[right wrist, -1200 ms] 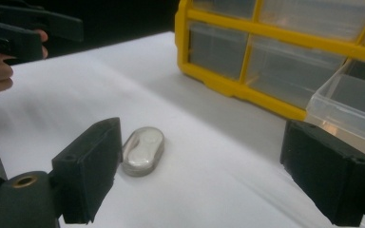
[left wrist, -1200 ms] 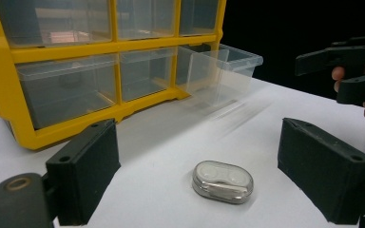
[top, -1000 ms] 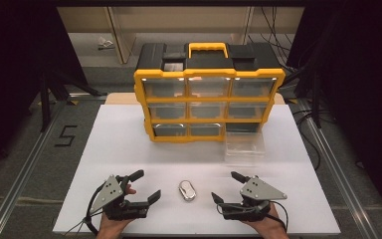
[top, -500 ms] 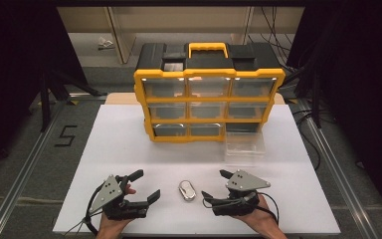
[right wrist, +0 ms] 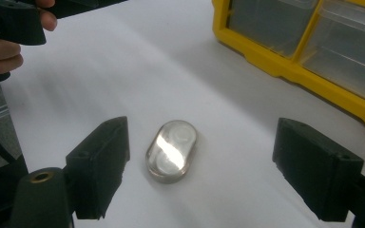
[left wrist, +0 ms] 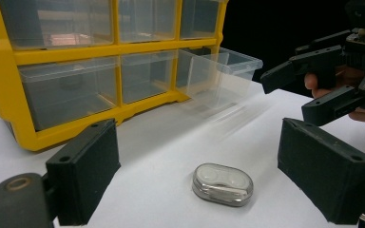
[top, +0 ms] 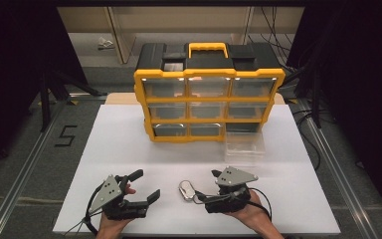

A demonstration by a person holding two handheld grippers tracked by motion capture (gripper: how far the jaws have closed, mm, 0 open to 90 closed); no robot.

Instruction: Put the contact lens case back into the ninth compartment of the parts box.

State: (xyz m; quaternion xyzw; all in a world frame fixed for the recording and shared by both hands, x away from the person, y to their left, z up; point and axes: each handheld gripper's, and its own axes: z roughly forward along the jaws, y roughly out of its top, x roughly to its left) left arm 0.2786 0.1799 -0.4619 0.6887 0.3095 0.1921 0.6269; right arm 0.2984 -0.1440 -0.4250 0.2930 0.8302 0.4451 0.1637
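A small oval silver case [top: 185,189] lies flat on the white table near its front edge, between my two grippers. My left gripper [top: 146,184] is open to the left of it, a short way off. From the right, my right gripper [top: 205,186] stands open close beside the case. In the right gripper view the case [right wrist: 172,150] lies between the spread jaws of my right gripper [right wrist: 204,137], nearer the left one, and touches neither. In the left gripper view the case [left wrist: 222,184] lies on the table ahead of my open left gripper [left wrist: 199,147].
A yellow drawer organizer [top: 209,104] with clear drawers and a black top stands at the middle back of the table [top: 119,144]. One clear drawer [top: 244,144] sits on the table in front of the organizer's lower right corner.
My right gripper has moved left, up to the silver case. My left gripper and the case have stayed put.
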